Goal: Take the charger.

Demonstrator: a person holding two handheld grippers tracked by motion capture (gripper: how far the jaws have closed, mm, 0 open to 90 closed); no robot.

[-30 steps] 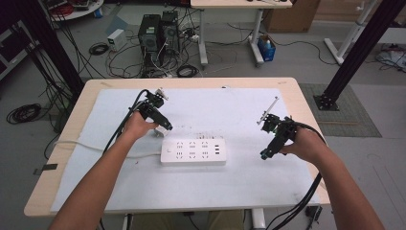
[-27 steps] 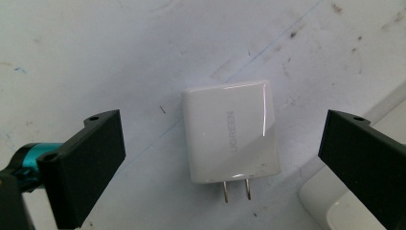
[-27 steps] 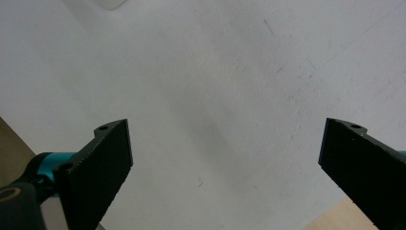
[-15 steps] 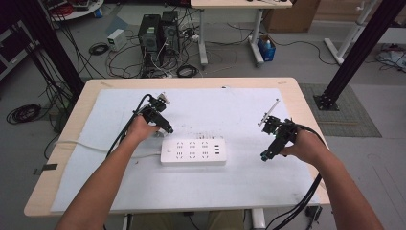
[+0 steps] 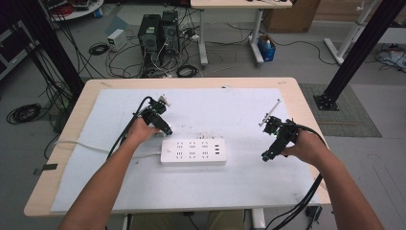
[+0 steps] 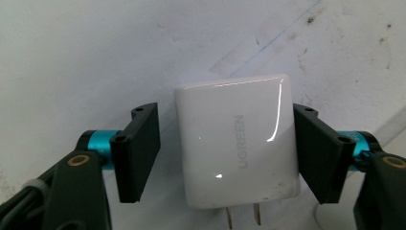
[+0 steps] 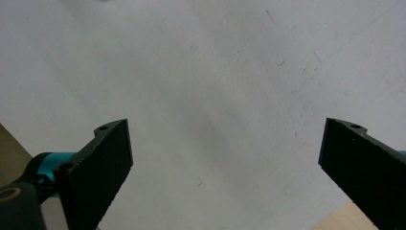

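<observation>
A white UGREEN plug-in charger (image 6: pixel 237 143) lies flat on the white mat, its two prongs pointing toward the camera. My left gripper (image 6: pixel 225 112) straddles it: the right jaw sits against the charger's side, while a narrow gap remains at the left jaw, so the gripper is open. In the high view the left gripper (image 5: pixel 163 125) is just above the left end of a white power strip (image 5: pixel 194 152). My right gripper (image 5: pixel 265 155) hovers right of the strip; its jaws (image 7: pixel 225 139) stand wide open over bare mat.
The strip's white cord (image 5: pixel 91 146) runs left off the table. The white mat (image 5: pixel 230 110) covers most of the wooden table (image 5: pixel 306 103). Black cables trail from both grippers toward the front edge. Computers and cables sit on the floor beyond.
My left gripper has shifted nearer and slightly right, toward the power strip's left end, and lowered around the charger. The right gripper has barely moved.
</observation>
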